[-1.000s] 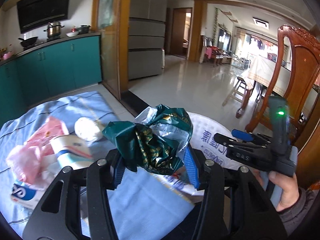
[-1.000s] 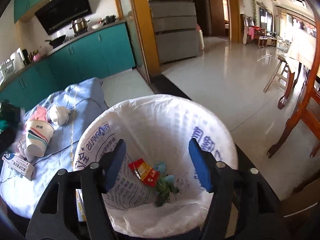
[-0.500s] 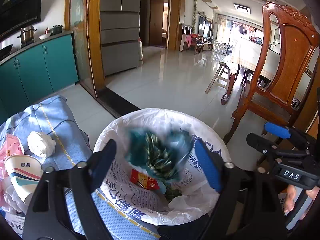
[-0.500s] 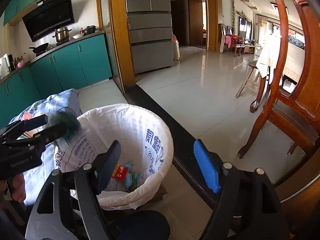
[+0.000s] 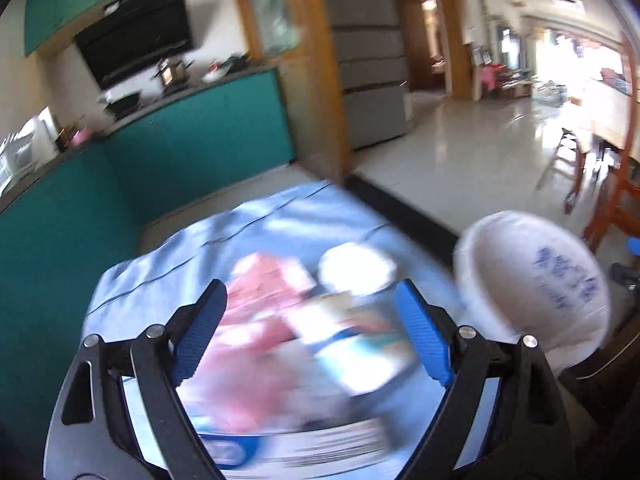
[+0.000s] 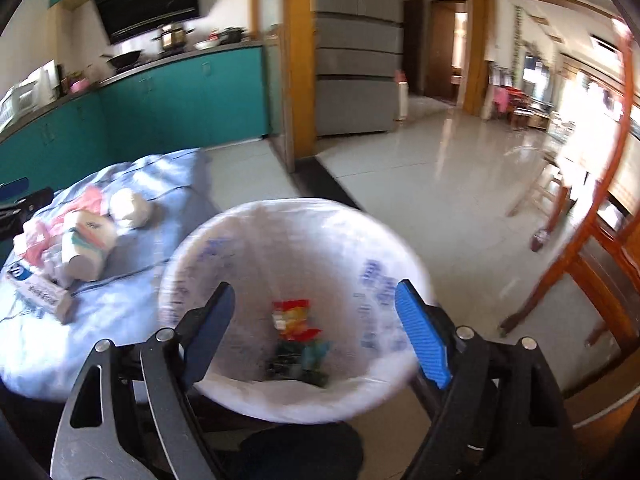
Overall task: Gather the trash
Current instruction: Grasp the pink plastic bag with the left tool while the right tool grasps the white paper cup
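Note:
My left gripper (image 5: 312,332) is open and empty above the trash on the blue cloth (image 5: 280,224): a pink wrapper (image 5: 260,312), a paper cup (image 5: 360,344) lying on its side, a white crumpled ball (image 5: 356,266) and a flat box (image 5: 304,450); the view is blurred. My right gripper (image 6: 312,332) is open and empty above the bin lined with a white bag (image 6: 372,396). Inside lie a red wrapper (image 6: 294,318) and green wrappers (image 6: 300,364). The bin also shows in the left wrist view (image 5: 532,276). The cup (image 6: 86,246), ball (image 6: 130,208) and box (image 6: 40,292) also show in the right wrist view.
Teal kitchen cabinets (image 6: 160,108) stand behind the cloth-covered table. A grey fridge (image 6: 356,64) stands at the back. A wooden chair (image 6: 592,240) is right of the bin. Shiny tiled floor (image 6: 440,184) stretches beyond.
The left gripper dropped the green wrapper into the bin, then swung left over the trash on the cloth. The right gripper came back over the bin.

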`<state>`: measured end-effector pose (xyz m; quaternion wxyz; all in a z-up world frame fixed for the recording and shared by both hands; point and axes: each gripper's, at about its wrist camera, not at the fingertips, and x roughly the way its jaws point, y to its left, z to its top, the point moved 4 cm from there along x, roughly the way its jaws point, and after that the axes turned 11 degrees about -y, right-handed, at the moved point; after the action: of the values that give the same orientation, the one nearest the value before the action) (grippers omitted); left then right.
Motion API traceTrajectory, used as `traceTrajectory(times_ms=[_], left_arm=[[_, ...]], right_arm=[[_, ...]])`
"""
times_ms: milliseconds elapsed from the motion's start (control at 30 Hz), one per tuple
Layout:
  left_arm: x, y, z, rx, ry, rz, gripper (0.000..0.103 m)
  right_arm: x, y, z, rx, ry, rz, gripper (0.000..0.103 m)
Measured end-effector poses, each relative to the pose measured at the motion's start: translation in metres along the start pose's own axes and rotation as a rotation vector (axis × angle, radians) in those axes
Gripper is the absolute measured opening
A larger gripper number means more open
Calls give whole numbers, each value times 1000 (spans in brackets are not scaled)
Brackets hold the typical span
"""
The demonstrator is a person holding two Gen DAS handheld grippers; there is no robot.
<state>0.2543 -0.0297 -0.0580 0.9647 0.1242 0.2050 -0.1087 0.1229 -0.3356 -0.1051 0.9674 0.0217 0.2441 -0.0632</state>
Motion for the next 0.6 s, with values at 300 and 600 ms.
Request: traceTrajectory(times_ms=[300, 600], left_arm=[[15, 65, -51, -157, 123, -142, 86], [6, 93, -61, -209, 121, -94, 47]], right_arm=[[30, 172, 26, -221, 2, 201, 82], [51, 249, 22, -315, 28, 272, 82]])
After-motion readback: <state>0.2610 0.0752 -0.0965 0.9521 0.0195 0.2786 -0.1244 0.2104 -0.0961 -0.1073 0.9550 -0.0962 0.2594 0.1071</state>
